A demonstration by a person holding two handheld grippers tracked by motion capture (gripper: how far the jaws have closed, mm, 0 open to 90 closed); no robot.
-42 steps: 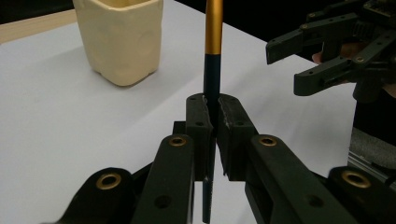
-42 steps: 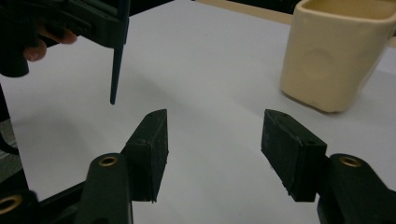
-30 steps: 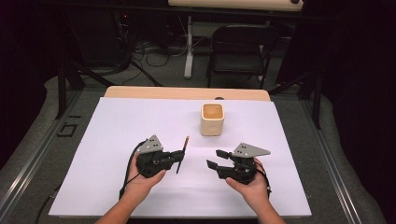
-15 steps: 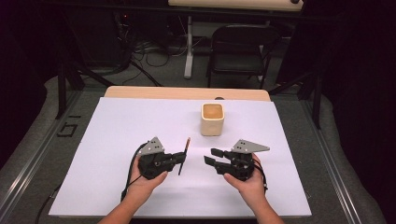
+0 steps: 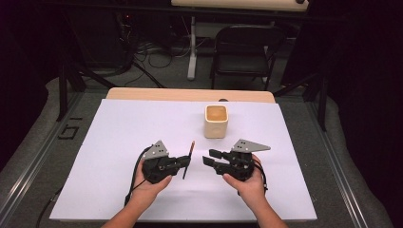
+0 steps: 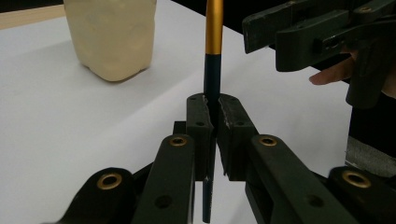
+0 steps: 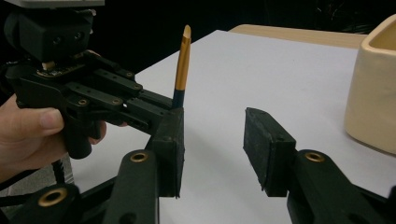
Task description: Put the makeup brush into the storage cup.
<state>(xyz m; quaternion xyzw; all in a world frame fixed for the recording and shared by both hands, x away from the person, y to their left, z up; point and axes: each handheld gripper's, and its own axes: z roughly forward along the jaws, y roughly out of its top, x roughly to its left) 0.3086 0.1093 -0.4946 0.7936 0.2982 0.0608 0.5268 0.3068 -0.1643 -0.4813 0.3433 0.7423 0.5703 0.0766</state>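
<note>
White sheeting covers the table (image 5: pixel 119 142). At left, the left gripper (image 5: pixel 183 162) pinches a dark-blue pencil (image 6: pixel 213 70) with a gold upper part between its pressed jaws, holding it upright just above the sheet. At right, the right gripper (image 5: pixel 207 160) faces it, near the pencil; its jaws, which have just been closing, stand apart with nothing between them. Beyond both stands a cream cup (image 5: pixel 216 121).

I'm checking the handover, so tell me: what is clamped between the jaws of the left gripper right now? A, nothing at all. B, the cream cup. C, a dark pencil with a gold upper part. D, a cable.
C: in the left gripper view the left gripper has its pads pressed shut on the pencil, while the cream cup stands apart on the table.
</note>
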